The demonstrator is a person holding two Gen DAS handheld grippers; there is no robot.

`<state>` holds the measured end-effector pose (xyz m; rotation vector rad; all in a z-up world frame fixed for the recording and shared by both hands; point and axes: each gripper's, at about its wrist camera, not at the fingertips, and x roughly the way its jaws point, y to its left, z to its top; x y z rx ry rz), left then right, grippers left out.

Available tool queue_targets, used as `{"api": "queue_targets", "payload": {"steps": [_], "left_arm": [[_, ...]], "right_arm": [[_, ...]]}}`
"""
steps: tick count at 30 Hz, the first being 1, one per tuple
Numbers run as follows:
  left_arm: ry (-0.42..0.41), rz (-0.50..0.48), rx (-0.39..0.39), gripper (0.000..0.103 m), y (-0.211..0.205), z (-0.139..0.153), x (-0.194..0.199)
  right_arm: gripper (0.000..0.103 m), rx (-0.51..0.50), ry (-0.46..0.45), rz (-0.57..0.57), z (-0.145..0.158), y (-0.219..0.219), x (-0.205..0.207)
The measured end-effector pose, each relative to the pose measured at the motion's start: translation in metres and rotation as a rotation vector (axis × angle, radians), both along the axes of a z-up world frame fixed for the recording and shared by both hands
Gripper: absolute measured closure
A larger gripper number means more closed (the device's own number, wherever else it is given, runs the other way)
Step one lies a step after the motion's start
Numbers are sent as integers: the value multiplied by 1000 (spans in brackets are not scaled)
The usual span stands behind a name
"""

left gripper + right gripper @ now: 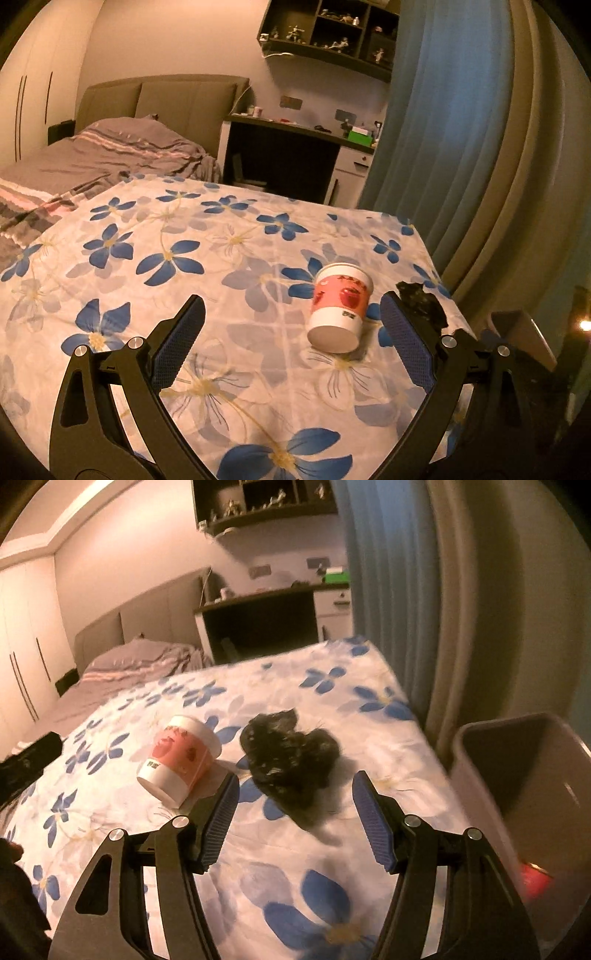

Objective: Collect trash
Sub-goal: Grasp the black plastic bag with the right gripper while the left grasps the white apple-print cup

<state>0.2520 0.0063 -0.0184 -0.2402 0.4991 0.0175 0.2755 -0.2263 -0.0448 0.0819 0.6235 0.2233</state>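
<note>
Both jaws spread, right gripper (295, 812) should straddle the crumpled black bag (291, 757) beside the tipped cup (179, 758); left gripper (293, 339) empty.

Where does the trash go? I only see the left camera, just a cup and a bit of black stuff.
Observer: A gray bin stands off the table's right edge, beside the curtain.
Operator: What is the black stuff?
Observer: A crumpled black bag, lying whole on the cloth, just right of the cup.
Operator: Is anyone grabbing it?
Observer: Not yet. The right gripper is open, with the bag just ahead of its fingers.
</note>
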Motion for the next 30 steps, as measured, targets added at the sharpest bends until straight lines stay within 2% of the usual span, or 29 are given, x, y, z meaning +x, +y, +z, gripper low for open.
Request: {"api": "queue_targets", "payload": {"steps": [6,10,11,19,22,30], "left_arm": [[10,-10,-14,9,5,-6,9],[21,-30,-11,9,2,-11,15],[24,-33,-9,9,1,-13,17],[43,-71,2,9,-10,-22,27],[52,-88,7,9,-16,-26,32],[83,-149,3,9,-30,-39,53]], "right_arm": [[48,-54,32,9,-9,17,24],[63,-76,67,16,-16,23,37],[70,-73,77,22,-17,24,39],[95,-77,84,50,-19,28,37],[98,-77,69,51,-17,25,33],[98,-35,18,18,5,-4,10]]}}
